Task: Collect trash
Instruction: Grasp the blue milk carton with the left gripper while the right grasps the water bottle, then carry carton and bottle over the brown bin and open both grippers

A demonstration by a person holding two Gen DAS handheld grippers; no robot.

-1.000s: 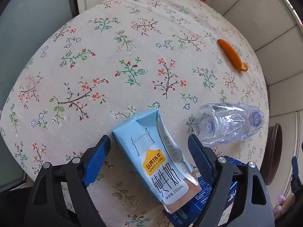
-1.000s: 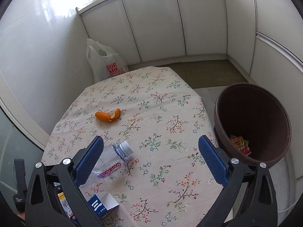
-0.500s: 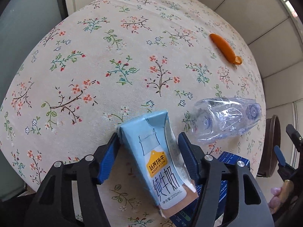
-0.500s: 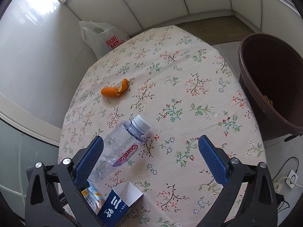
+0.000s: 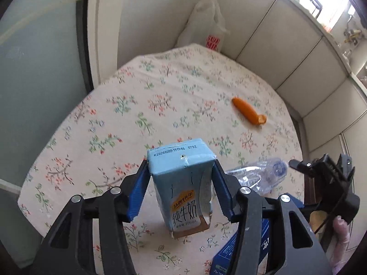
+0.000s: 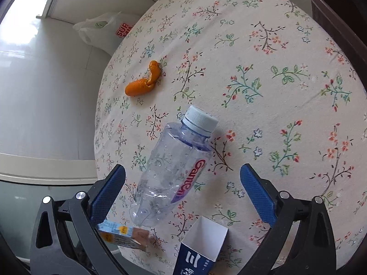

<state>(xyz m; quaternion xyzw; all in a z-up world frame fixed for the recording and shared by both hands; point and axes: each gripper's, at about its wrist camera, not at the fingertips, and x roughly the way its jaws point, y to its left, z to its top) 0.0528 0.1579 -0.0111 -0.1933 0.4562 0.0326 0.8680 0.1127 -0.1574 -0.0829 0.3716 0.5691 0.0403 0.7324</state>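
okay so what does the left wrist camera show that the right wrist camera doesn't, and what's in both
Only the left wrist view shows the left gripper, whose jaws have just been closing, clamped on the light blue milk carton, plus a frosted glass door.

Only the right wrist view shows the open right gripper's tips straddling the clear crushed plastic bottle, and the dark brown bin's rim.

Both share the floral-cloth round table, curled orange peel, the bottle, the carton, dark blue open cardboard box and white shopping bag.
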